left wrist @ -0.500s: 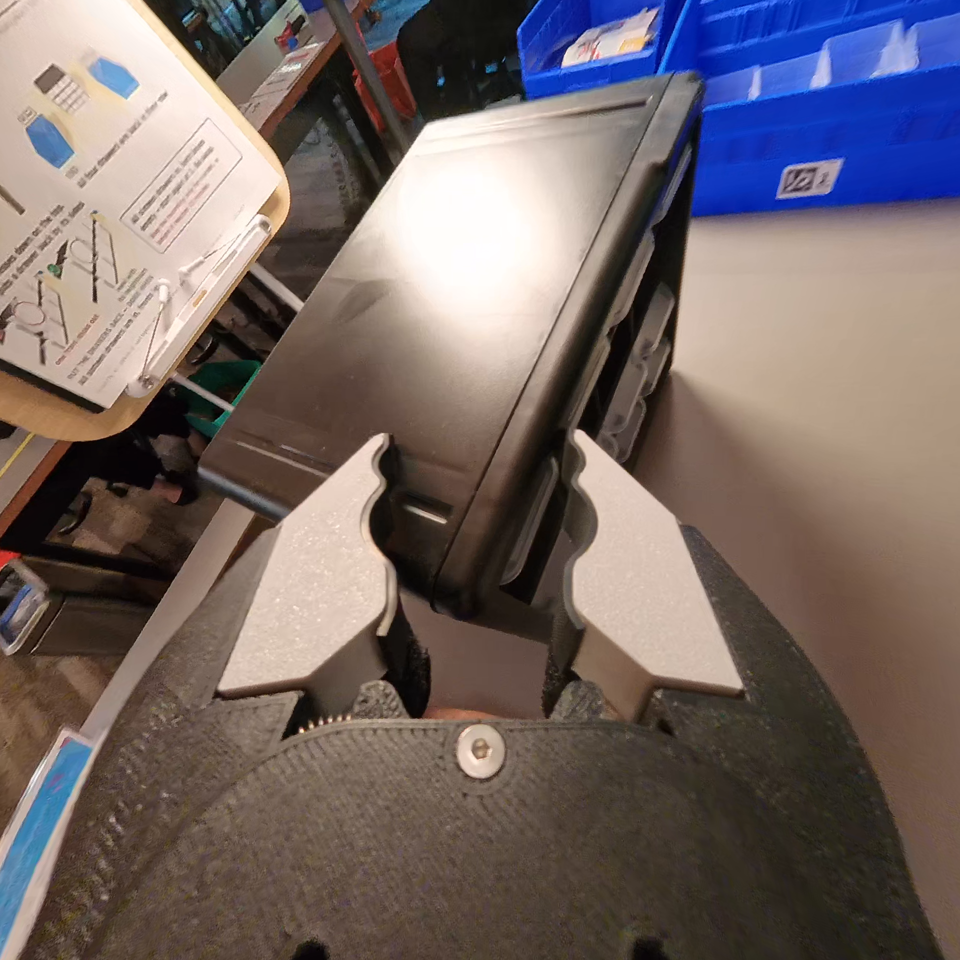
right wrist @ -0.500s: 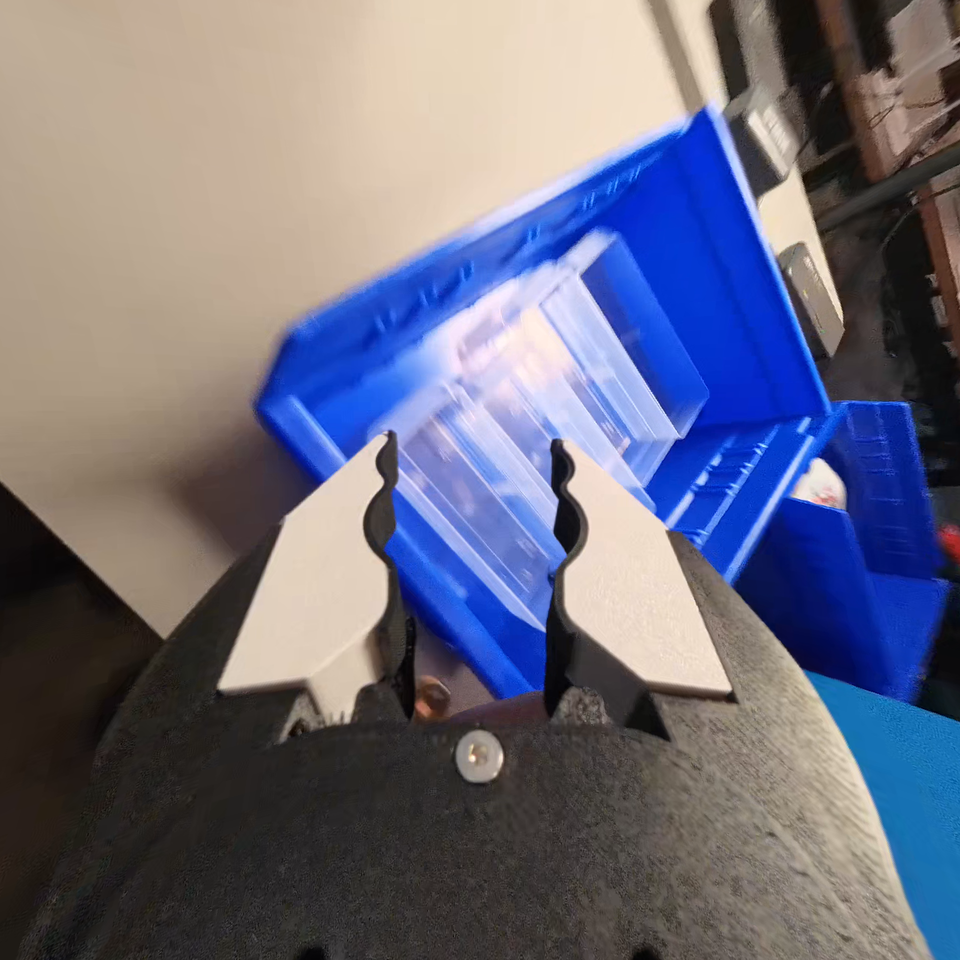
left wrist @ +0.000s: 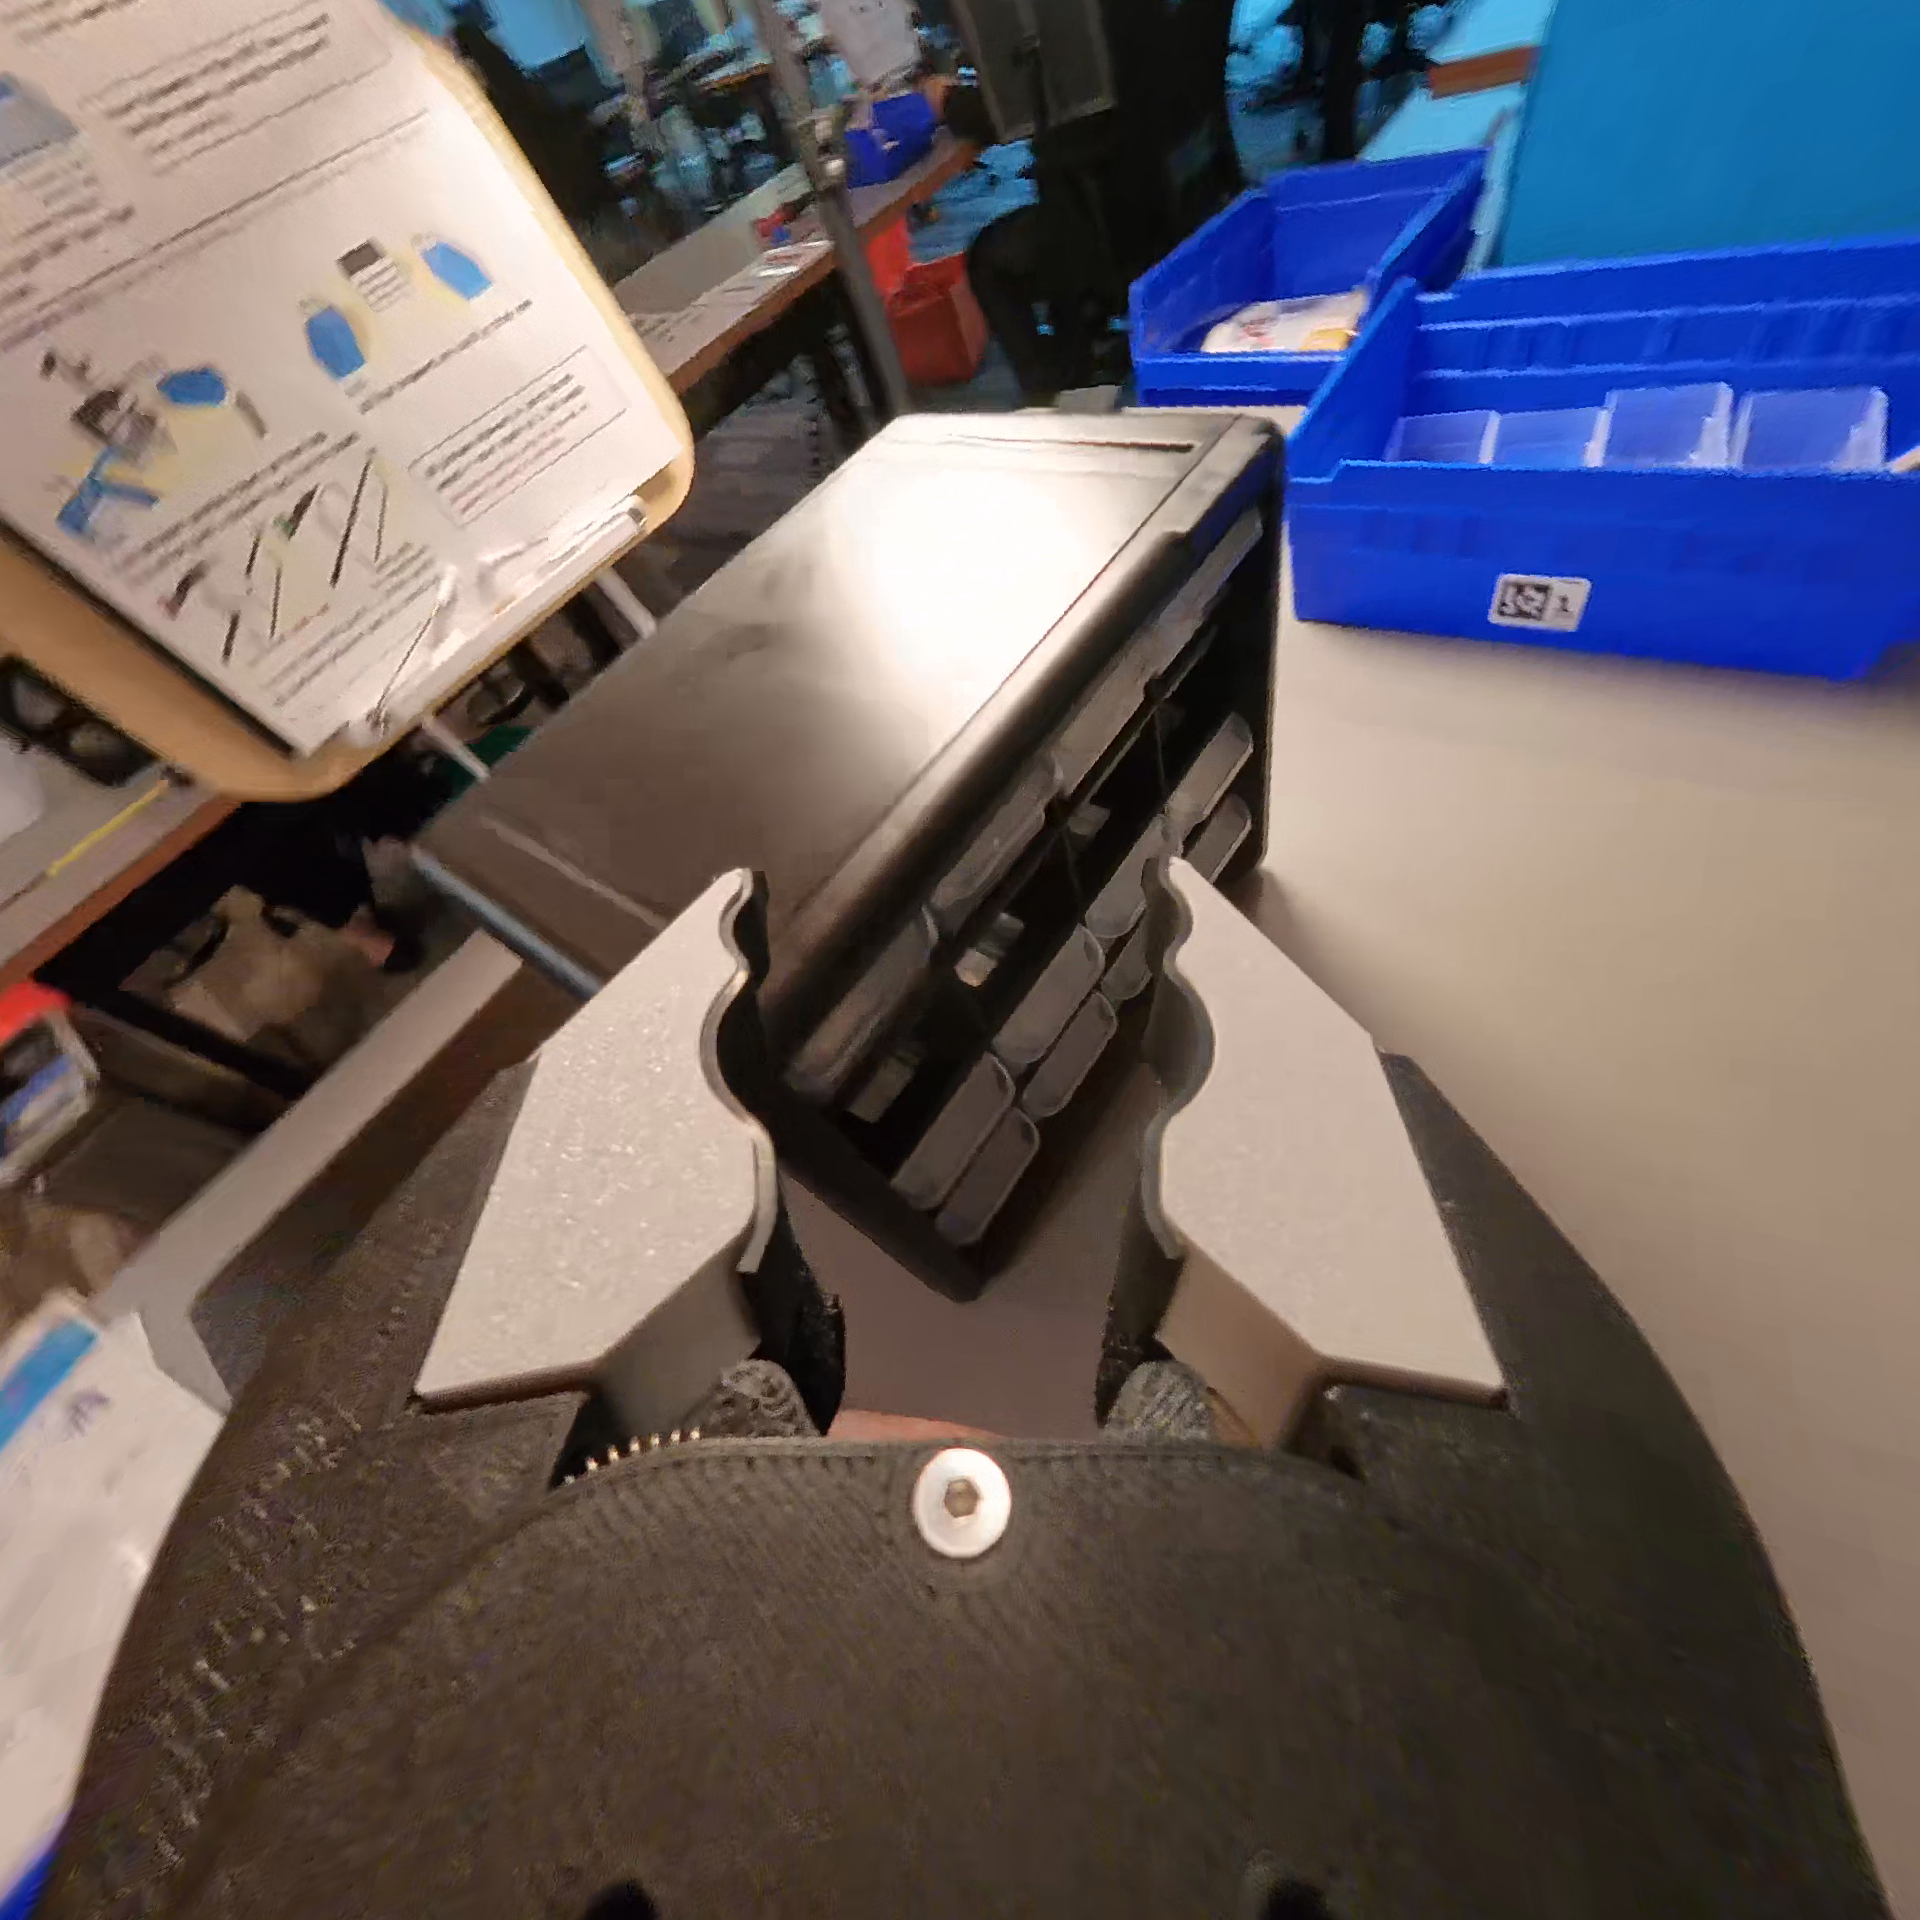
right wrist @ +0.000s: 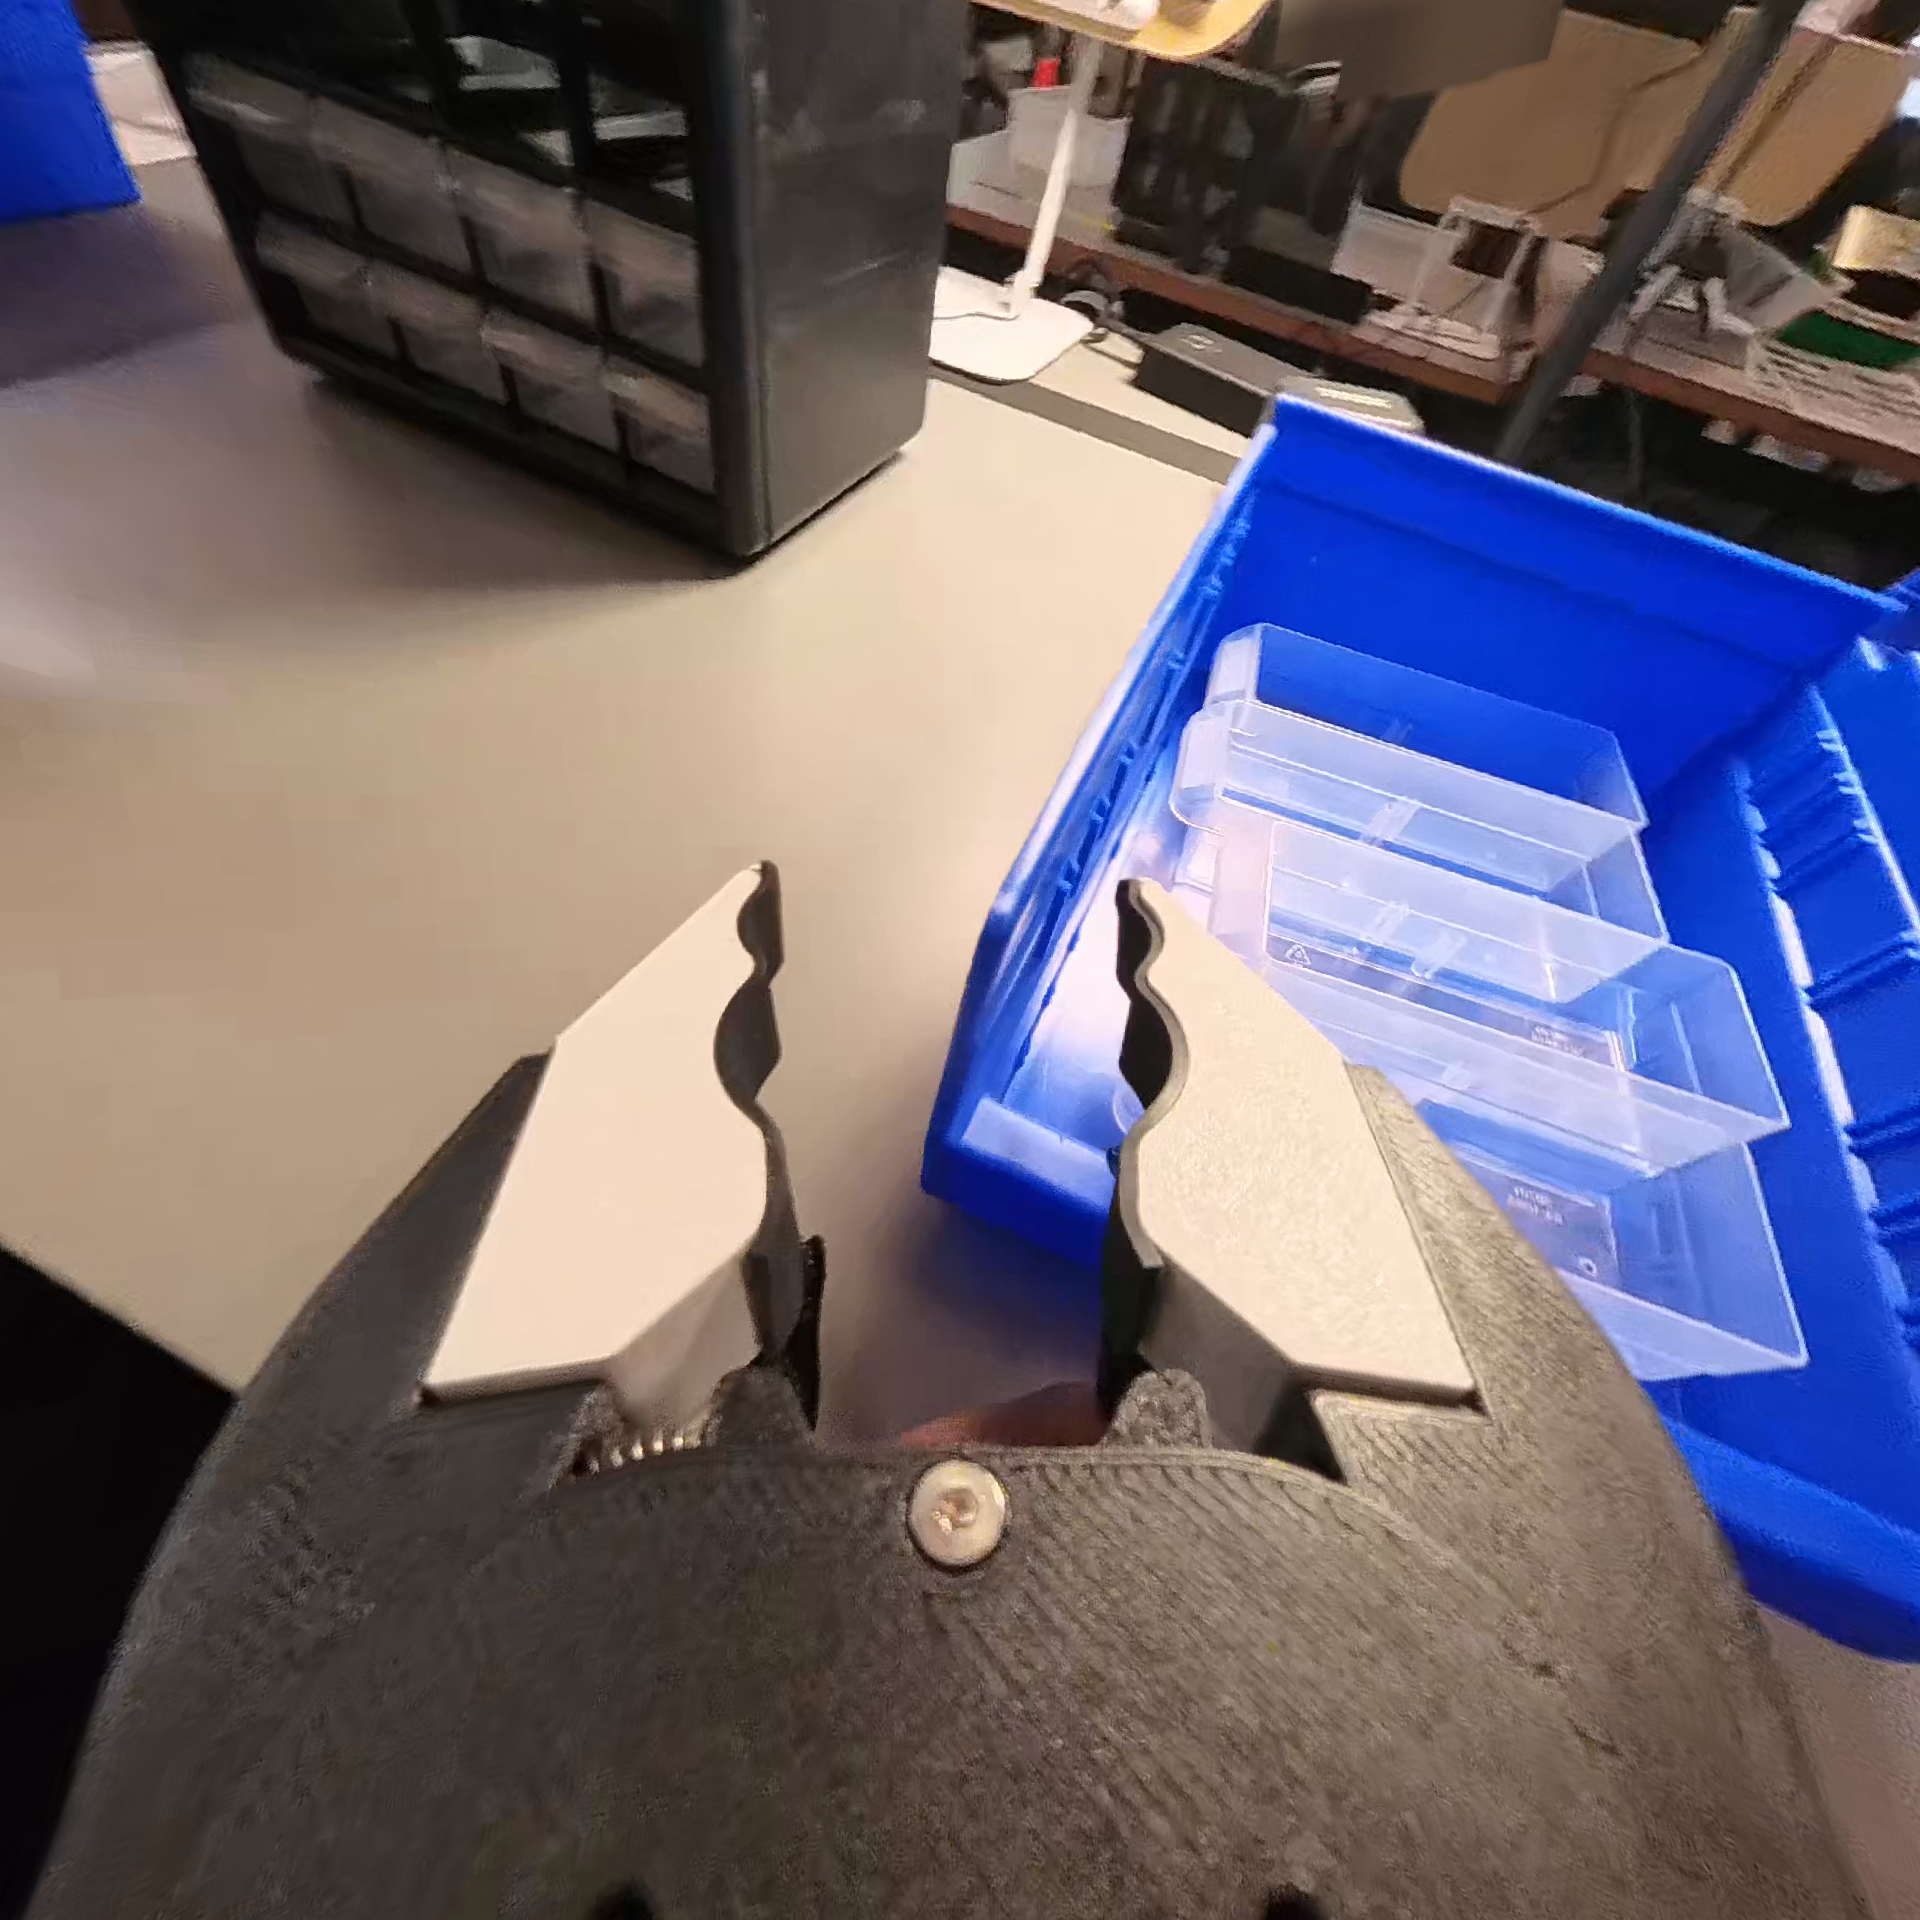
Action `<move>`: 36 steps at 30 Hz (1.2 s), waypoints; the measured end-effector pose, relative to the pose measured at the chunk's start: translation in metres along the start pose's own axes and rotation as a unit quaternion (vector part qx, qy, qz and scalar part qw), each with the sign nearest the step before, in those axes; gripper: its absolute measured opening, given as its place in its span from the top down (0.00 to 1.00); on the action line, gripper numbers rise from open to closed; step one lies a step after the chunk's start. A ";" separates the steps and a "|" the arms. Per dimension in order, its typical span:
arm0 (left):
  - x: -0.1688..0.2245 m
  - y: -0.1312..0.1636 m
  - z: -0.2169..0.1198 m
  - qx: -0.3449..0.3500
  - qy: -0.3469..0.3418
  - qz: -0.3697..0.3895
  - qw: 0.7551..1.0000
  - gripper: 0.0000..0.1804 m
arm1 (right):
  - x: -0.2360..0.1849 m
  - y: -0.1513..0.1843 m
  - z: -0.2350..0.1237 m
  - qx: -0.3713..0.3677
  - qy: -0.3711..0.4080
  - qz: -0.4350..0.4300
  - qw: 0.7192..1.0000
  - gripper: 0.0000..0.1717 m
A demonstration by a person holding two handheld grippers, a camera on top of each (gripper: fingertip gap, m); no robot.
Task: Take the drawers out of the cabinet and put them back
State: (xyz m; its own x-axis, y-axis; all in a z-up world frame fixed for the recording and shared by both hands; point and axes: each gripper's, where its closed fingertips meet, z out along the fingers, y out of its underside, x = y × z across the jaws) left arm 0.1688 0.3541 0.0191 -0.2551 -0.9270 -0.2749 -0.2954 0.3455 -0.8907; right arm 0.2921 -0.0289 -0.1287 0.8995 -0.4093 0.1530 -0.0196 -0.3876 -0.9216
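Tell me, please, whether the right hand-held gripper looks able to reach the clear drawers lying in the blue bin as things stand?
Probably yes. The right hand-held gripper is open and empty, right at the blue bin. The bin is open-topped, and nothing covers the clear drawers.

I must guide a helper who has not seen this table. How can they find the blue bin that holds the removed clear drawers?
On the grey table, look right of the black drawer cabinet. The blue bin there is the one nearest the cabinet and holds several clear drawers lying side by side, whereas the blue bin behind it holds none that show.
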 end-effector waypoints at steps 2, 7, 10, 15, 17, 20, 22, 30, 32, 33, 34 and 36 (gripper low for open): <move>0.005 0.020 -0.002 0.010 -0.036 -0.052 0.998 0.60 | 0.008 0.002 0.005 0.004 0.035 0.012 0.999 0.65; 0.040 0.115 -0.008 0.009 -0.115 -0.189 0.975 0.61 | 0.023 0.005 0.016 0.017 0.079 0.044 0.996 0.75; 0.068 0.158 -0.028 -0.004 -0.156 -0.235 0.959 0.61 | 0.025 0.002 0.020 0.032 0.092 0.052 0.994 0.82; 0.056 0.189 -0.112 -0.029 -0.314 -0.210 0.925 0.57 | 0.028 0.002 0.021 0.033 0.127 0.031 0.991 0.86; 0.036 0.193 -0.157 -0.034 -0.392 -0.194 0.899 0.57 | 0.028 0.002 0.019 0.037 0.142 0.028 0.989 0.87; 0.009 0.222 -0.205 -0.094 -0.470 -0.191 0.856 0.57 | 0.030 0.002 0.018 0.039 0.158 0.025 0.986 0.87; -0.001 0.245 -0.215 -0.114 -0.480 -0.213 0.844 0.57 | 0.032 0.002 0.019 0.037 0.167 0.029 0.985 0.87; -0.021 0.281 -0.197 -0.114 -0.462 -0.225 0.850 0.88 | 0.031 0.003 0.020 0.026 0.182 0.009 0.983 0.96; -0.021 0.276 -0.191 -0.106 -0.461 -0.213 0.855 0.96 | 0.029 0.005 0.013 0.028 0.179 0.015 0.983 0.96; -0.020 0.274 -0.189 -0.104 -0.460 -0.208 0.857 0.97 | 0.028 0.006 0.009 0.030 0.175 0.020 0.984 0.96; -0.017 0.272 -0.187 -0.099 -0.453 -0.204 0.862 0.98 | 0.026 0.007 0.005 0.032 0.170 0.022 0.985 0.96; -0.008 0.266 -0.183 -0.097 -0.444 -0.196 0.869 0.98 | 0.022 0.010 -0.005 0.036 0.158 0.025 0.987 0.96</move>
State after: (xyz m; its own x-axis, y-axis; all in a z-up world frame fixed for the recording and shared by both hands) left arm -0.0766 0.4802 -0.1496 0.6863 -0.6958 -0.2116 -0.3704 -0.0841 -0.9250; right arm 0.3089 -0.0460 -0.1330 0.7175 -0.6674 0.1996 -0.0189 -0.3051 -0.9521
